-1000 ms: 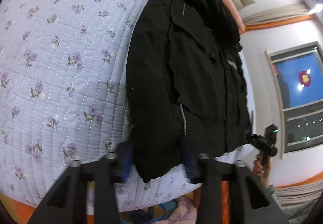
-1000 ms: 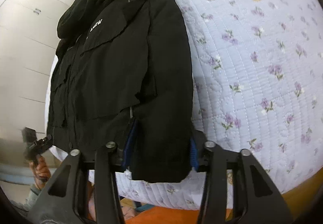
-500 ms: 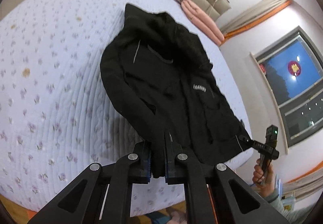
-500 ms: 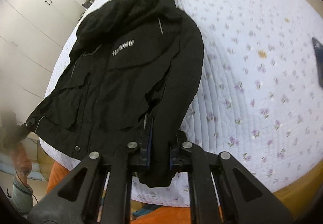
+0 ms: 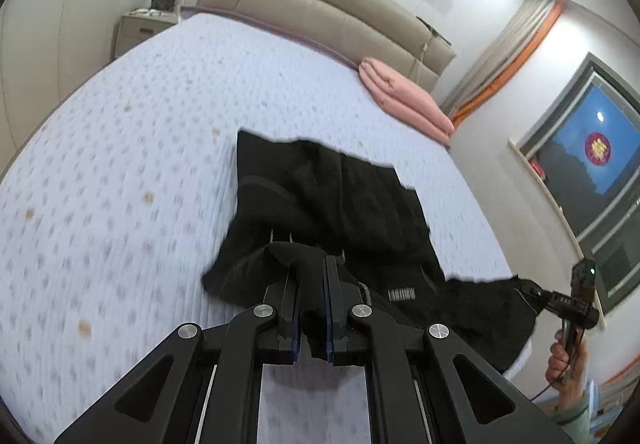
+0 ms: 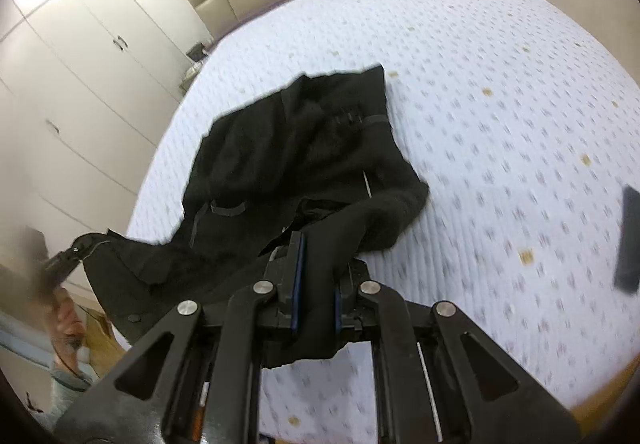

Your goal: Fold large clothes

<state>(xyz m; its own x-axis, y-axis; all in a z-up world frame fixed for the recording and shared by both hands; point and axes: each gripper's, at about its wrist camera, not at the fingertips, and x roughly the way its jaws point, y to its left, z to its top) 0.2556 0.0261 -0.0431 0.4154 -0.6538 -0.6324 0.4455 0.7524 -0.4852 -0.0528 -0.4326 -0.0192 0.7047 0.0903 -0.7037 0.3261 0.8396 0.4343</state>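
Observation:
A black jacket [image 5: 336, 200] lies on the floral bedspread [image 5: 120, 172], its lower half lifted and carried over towards the collar. My left gripper [image 5: 312, 264] is shut on the jacket's hem corner, with black cloth pinched between the pads. My right gripper [image 6: 318, 256] is shut on the jacket's other hem corner [image 6: 320, 316]; cloth hangs out below its fingers. The jacket [image 6: 304, 148] shows in the right wrist view too. Each gripper shows in the other's view, the right one [image 5: 560, 298] and the left one [image 6: 76, 250], each holding cloth.
A folded pink blanket [image 5: 404, 100] lies near the beige headboard [image 5: 320, 8]. A bedside cabinet [image 5: 144, 28] stands at the left, a window [image 5: 592, 172] at the right, white wardrobes [image 6: 80, 84] beside the bed. A dark flat object [image 6: 630, 240] lies on the bedspread.
Both grippers closed on the jacket's lower corners, then lifted them and carried them up over the jacket towards the headboard. The views swung from looking down to looking along the bed.

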